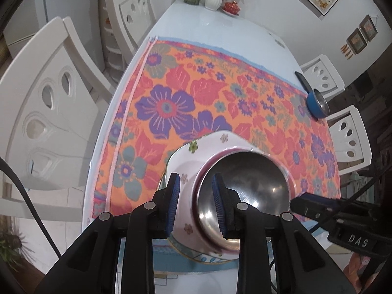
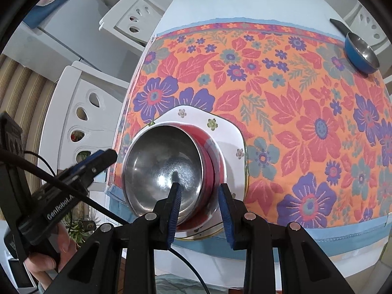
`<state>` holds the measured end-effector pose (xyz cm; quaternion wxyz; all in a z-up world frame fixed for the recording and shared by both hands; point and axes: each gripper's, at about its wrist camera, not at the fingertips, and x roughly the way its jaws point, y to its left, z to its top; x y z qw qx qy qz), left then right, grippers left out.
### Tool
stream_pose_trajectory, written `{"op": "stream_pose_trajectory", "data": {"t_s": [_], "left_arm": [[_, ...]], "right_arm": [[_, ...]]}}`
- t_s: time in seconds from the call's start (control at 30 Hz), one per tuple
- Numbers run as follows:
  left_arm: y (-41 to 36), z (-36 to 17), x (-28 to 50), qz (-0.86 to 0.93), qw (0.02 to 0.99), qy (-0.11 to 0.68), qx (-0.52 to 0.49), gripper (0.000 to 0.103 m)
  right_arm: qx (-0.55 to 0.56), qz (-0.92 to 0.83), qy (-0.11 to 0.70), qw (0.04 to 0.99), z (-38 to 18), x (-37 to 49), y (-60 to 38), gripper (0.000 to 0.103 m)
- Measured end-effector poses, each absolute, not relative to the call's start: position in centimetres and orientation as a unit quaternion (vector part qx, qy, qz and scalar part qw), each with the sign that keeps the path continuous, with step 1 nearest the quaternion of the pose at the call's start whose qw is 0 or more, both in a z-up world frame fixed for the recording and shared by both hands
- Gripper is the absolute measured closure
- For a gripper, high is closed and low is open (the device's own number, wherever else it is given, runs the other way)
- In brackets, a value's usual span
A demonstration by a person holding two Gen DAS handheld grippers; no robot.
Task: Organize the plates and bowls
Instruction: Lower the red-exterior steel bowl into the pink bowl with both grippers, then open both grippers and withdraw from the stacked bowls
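Observation:
A steel bowl with a red outside (image 1: 247, 188) (image 2: 164, 166) sits on a white flowered plate (image 1: 186, 166) (image 2: 220, 127) at the table's near edge. My left gripper (image 1: 196, 203) is open, its jaws astride the bowl's left rim. My right gripper (image 2: 199, 205) is open, its jaws astride the bowl's right rim. A blue bowl with a steel inside (image 1: 317, 104) (image 2: 360, 52) stands far right on the floral tablecloth (image 1: 196, 93) (image 2: 281, 93).
White chairs (image 1: 49, 112) (image 2: 83, 112) stand along the table's left side and more (image 1: 348, 134) on the right. A dark flat object (image 1: 302, 79) lies beyond the blue bowl. Vases and a red dish (image 1: 230, 6) stand at the far end.

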<state>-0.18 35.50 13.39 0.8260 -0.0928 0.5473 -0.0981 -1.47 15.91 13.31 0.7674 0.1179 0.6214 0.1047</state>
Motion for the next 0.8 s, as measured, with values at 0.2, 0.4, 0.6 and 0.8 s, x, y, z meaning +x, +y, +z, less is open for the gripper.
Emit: {"op": "stream_pose_trajectory", "data": {"t_s": [0.2, 0.4, 0.6, 0.8], "left_arm": [[33.5, 14.7, 0.7, -0.103, 0.831, 0.539, -0.092, 0.078], [29.8, 16.3, 1.8, -0.119, 0.836, 0.531, -0.074, 0.078], [24.4, 18.0, 3.3, -0.148, 0.84, 0.52, -0.05, 0.078], [17.8, 19.5, 4.9, -0.184, 0.84, 0.51, -0.009, 0.078]], "right_arm": [[0.12, 0.109, 0.62, 0.767, 13.8, -1.2, 14.2, 0.073], [0.143, 0.105, 0.617, 0.767, 14.4, -0.8, 10.7, 0.073], [0.167, 0.089, 0.605, 0.773, 15.2, -0.4, 5.9, 0.073], [0.212, 0.075, 0.602, 0.767, 15.2, 0.4, 0.5, 0.073]]}}
